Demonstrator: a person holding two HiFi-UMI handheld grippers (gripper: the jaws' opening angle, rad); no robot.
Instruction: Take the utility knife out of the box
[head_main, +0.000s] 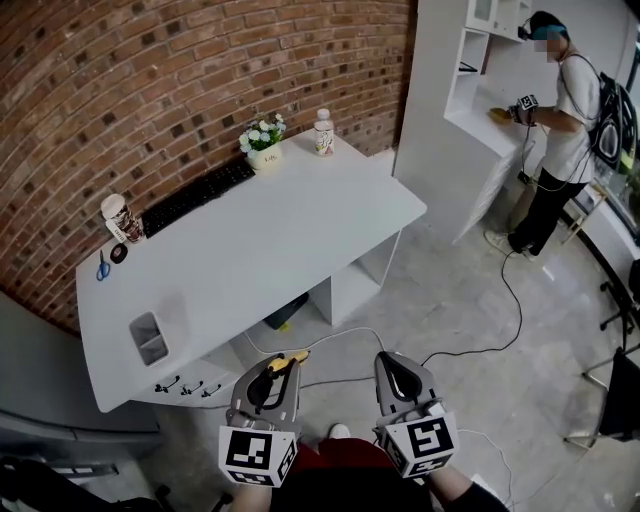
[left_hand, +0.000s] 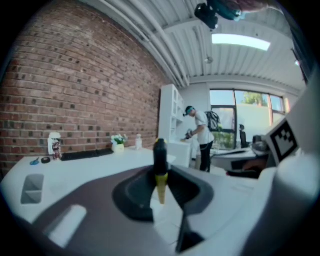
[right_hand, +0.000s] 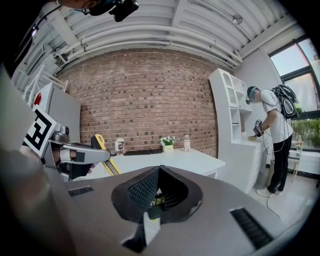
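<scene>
1. Much of the utility knife (left_hand: 160, 156) is buried in the left gripper (head_main: 278, 368). Only a black body with a yellow section shows, and I cannot tell whether any blade is out.
2. The left gripper's jaws stand narrow, clamped on the knife. It hangs off the front edge of the desk (head_main: 270, 230), over the floor and well apart from the box (head_main: 146, 322).
3. The box sits near the desk's front left corner. It is grey, rectangular and open-topped with a divider. Its contents are too small to make out.
4. The right gripper (right_hand: 159, 171) has its jaws closed tip to tip with nothing between them. The ribbed black pads form a peak. It is also off the desk's front edge.
5. Both forearms are cut off by the bottom of the head view.
6. The desk is smooth and white, and a rough red brick wall (head_main: 150, 90) stands behind it. A flat black keyboard (head_main: 197, 196) lies along the desk's back edge, and blue-handled scissors (head_main: 103, 266) lie at its left end.
</scene>
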